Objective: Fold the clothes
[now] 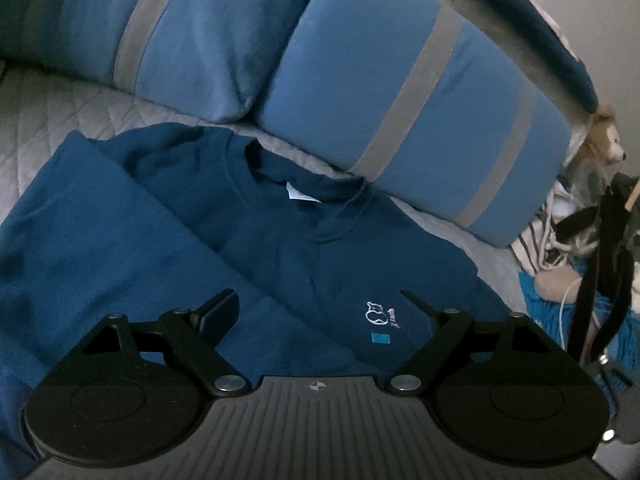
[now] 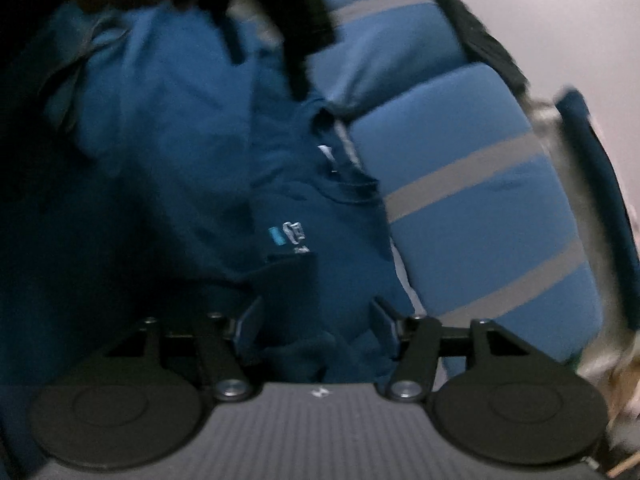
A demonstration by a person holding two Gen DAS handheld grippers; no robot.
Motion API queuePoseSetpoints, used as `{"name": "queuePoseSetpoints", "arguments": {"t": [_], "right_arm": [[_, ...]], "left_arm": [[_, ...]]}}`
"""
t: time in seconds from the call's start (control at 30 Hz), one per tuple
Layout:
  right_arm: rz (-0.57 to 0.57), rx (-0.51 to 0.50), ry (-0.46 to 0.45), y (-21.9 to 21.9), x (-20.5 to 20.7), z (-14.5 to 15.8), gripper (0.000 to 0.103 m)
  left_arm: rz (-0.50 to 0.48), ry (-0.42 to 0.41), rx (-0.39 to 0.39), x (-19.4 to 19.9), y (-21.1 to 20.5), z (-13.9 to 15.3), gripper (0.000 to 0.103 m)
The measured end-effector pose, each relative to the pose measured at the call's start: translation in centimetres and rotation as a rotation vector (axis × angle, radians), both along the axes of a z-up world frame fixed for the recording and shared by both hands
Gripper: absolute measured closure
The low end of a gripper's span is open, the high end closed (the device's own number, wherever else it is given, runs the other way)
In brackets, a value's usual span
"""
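A dark blue sweatshirt (image 1: 256, 232) lies on the bed, collar toward the pillows, with a white neck label and a small white chest logo (image 1: 376, 314). Its left side is folded over the body. My left gripper (image 1: 320, 310) is open just above the chest, empty. In the blurred right wrist view the same sweatshirt (image 2: 180, 160) fills the left half. My right gripper (image 2: 314, 320) is open, with a bunched edge of the sweatshirt between its fingers but not pinched.
Two blue pillows with grey stripes (image 1: 420, 92) lie against the headboard behind the collar. The grey quilted bedcover (image 1: 52, 120) shows at the left. A cluttered pile with a plush toy (image 1: 608, 140) sits past the bed's right edge.
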State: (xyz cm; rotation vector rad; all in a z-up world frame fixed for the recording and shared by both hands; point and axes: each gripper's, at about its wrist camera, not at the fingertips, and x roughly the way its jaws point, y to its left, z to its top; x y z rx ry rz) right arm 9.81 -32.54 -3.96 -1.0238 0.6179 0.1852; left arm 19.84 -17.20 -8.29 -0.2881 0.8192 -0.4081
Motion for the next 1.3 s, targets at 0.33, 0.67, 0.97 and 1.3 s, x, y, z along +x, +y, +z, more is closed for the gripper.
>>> {"name": "queuePoseSetpoints", "arguments": {"t": [0.33,0.67,0.97,1.3], "right_arm": [[0.034,-0.105,0.043,1.2,1.0,-2.3,0.046],[0.013,-0.046,0.085,0.6,2.1,-2.4,0.087],[-0.061,0.198,-0.042,-1.8,1.0,1.7,0.093],[-0.044,0.293,-0.161,-2.1,-1.3,4.1,0.092]], "left_arm": [[-0.001,0.018,-0.023,0.4,0.3,-0.1,0.018],[-0.066,0.037,-0.096,0.2,0.0,-0.2,0.018],[-0.189,0.248,-0.427,1.2,-0.3,-1.6,0.018],[-0.137,0.654,-0.733,3.1,-3.9,-5.7,0.018]]}}
